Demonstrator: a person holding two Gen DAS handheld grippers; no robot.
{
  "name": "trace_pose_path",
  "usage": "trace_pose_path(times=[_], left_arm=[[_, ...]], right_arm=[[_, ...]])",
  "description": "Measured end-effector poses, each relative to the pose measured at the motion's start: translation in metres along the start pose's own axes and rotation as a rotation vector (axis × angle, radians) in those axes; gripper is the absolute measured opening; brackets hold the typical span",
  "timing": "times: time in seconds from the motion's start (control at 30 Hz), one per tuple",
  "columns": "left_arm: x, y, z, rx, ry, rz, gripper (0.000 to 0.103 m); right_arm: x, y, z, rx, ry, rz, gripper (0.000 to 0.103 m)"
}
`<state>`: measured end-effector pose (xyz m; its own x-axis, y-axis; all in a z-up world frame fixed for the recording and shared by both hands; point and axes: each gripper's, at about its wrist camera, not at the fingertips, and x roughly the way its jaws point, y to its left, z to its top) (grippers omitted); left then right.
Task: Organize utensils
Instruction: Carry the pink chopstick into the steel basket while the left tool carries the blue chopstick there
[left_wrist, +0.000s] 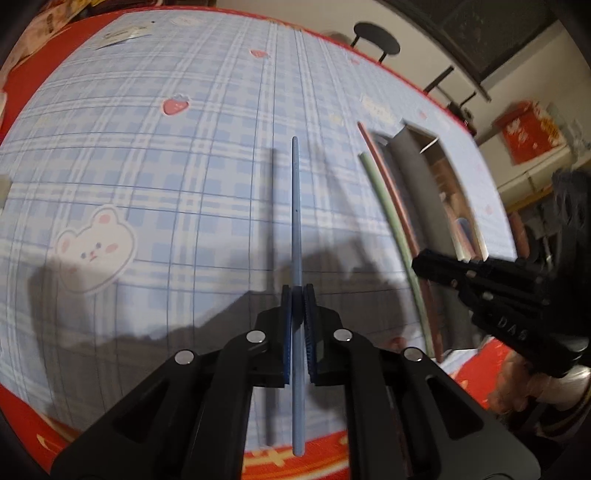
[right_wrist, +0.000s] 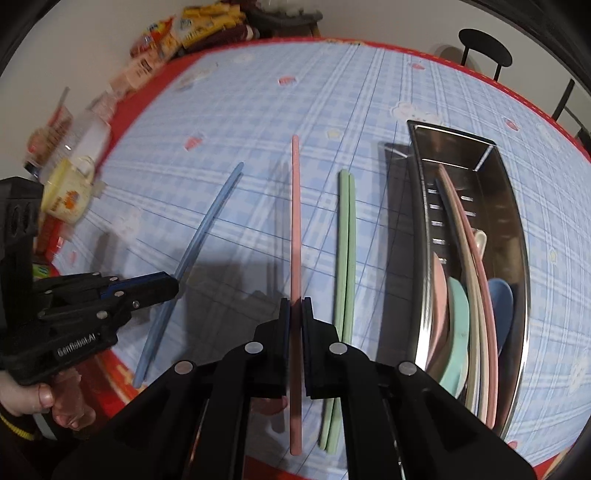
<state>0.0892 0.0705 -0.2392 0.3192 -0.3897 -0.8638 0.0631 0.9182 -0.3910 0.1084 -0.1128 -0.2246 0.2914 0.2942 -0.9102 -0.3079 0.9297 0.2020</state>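
Observation:
My left gripper (left_wrist: 297, 295) is shut on a blue chopstick (left_wrist: 295, 206), which runs straight ahead and is raised off the checked cloth, its shadow falling to the left. In the right wrist view my right gripper (right_wrist: 295, 306) is shut on a pink chopstick (right_wrist: 295, 206), also raised off the cloth. Two green chopsticks (right_wrist: 346, 240) lie together on the cloth just right of it. Further right stands a steel tray (right_wrist: 511, 206) holding spoons and several chopsticks. The left gripper (right_wrist: 173, 286) shows at the left, gripping the blue chopstick (right_wrist: 207, 225). The right gripper (left_wrist: 417, 260) appears by the tray (left_wrist: 402, 162).
A yellow cup (right_wrist: 68, 192), a clear container and snack packets (right_wrist: 192, 26) crowd the far left of the table. A black stool (right_wrist: 484, 42) stands beyond the far edge. Red cloth borders the blue checked cloth (right_wrist: 258, 110). A person's hand (right_wrist: 26, 398) holds the left gripper.

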Motion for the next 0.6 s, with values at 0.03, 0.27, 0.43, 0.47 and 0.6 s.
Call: trace_pose_path(times=[0.03,0.27,0.43,0.47,0.6], left_arm=[[-0.004,0.001,0.000,-0.012,-0.006,-0.009,0.010],[-0.025,0.001,-0.008,-0.099,-0.030,-0.099,0.010],[-0.023,-0.012,-0.011,-0.120,-0.013,-0.128,0.010],[-0.023,-0.015,-0.010,-0.117,-0.011,-0.125,0.010],[-0.021,-0.029,-0.003,-0.102,0.001,-0.110,0.010]], right_arm=[[-0.005,-0.001,-0.003,0.011,-0.015,0.020,0.006],[-0.033,-0.017,-0.024,0.069,-0.093,0.114,0.006],[-0.047,-0.031,-0.029,0.105,-0.153,0.142,0.006],[-0.050,-0.036,-0.031,0.115,-0.167,0.146,0.006],[-0.059,-0.056,-0.039,0.157,-0.207,0.153,0.006]])
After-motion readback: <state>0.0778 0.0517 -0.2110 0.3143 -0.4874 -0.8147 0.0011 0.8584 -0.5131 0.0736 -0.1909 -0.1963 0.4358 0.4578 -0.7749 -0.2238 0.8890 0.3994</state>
